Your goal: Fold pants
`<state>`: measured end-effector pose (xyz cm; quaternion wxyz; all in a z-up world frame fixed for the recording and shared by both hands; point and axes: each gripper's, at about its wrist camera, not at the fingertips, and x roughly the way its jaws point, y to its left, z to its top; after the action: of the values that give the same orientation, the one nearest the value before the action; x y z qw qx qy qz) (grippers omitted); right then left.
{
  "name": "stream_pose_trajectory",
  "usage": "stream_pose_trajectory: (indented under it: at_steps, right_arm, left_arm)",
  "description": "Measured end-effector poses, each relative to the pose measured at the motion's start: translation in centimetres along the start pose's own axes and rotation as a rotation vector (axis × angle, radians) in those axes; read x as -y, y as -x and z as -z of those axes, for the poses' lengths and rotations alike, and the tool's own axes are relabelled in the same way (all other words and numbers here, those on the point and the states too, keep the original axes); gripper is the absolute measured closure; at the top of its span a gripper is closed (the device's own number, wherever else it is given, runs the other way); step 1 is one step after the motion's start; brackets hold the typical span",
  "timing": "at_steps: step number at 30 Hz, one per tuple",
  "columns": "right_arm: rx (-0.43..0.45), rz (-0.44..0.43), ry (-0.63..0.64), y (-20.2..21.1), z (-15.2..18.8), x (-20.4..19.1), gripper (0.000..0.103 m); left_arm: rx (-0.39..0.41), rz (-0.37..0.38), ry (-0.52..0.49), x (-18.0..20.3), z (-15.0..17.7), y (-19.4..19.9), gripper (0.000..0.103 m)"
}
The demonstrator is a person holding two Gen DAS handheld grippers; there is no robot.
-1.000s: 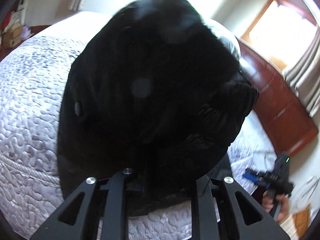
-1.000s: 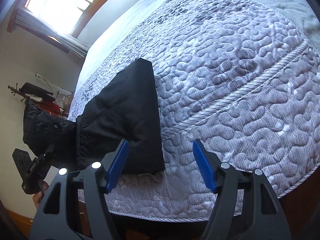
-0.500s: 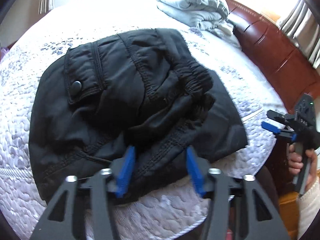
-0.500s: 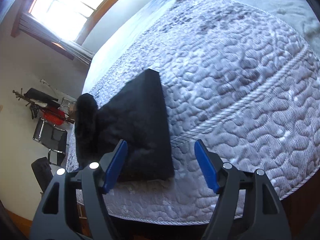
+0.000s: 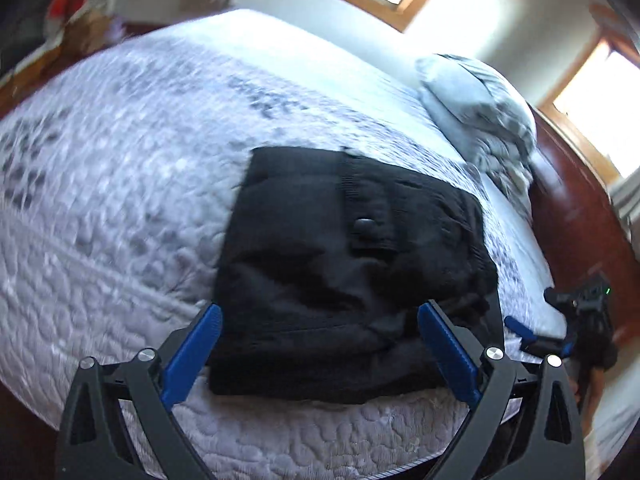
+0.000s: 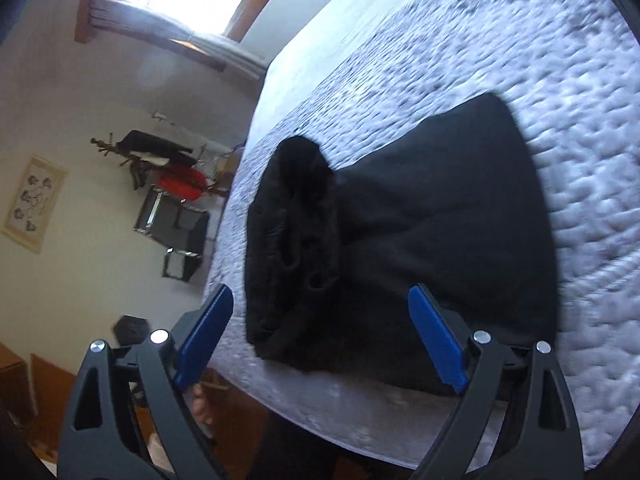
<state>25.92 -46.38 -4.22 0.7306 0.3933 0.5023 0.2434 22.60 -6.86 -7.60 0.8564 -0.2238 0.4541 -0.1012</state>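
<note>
The black pants lie folded in a flat bundle near the front edge of the bed, a buttoned pocket flap on top. My left gripper is open and empty, just short of the bundle's near edge. In the right wrist view the pants show a bunched waistband end at the left. My right gripper is open and empty, close over the bundle's near side. It also shows at the far right of the left wrist view.
The bed has a white quilted cover. A pile of pale grey bedding lies at the far right by the wooden footboard. A coat rack and dark chair stand by the wall past the bed's left side.
My left gripper laid the pants' upper half down onto the bed, let go, opened wide and drew back. My right gripper, open throughout, moved closer over the bundle.
</note>
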Motion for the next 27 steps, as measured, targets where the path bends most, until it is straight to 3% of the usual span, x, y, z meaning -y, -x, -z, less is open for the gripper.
stream_pose_trajectory:
  at_steps: [7,18,22,24,27]
  right_arm:
    - [-0.059,-0.138,-0.134,-4.7,-0.9,1.0,0.013]
    - [-0.091,-0.166,-0.164,-8.4,-2.3,0.3,0.013]
    - [-0.101,-0.086,-0.109,-9.6,-3.0,-1.2,0.032]
    - [-0.106,-0.060,-0.094,-10.1,-3.2,-1.6,0.036]
    - [-0.108,-0.045,-0.084,-10.3,-3.2,-1.8,0.052]
  left_arm:
    - [-0.016,-0.019,0.122,-4.6,0.2,0.8,0.004]
    - [-0.049,-0.024,0.184,-6.6,1.1,0.2,0.004]
    - [-0.057,-0.025,0.189,-6.7,1.2,0.1,0.004]
    - [-0.062,-0.029,0.191,-6.8,1.3,0.1,0.004]
    - [-0.071,-0.034,0.202,-7.0,1.4,0.0,0.004]
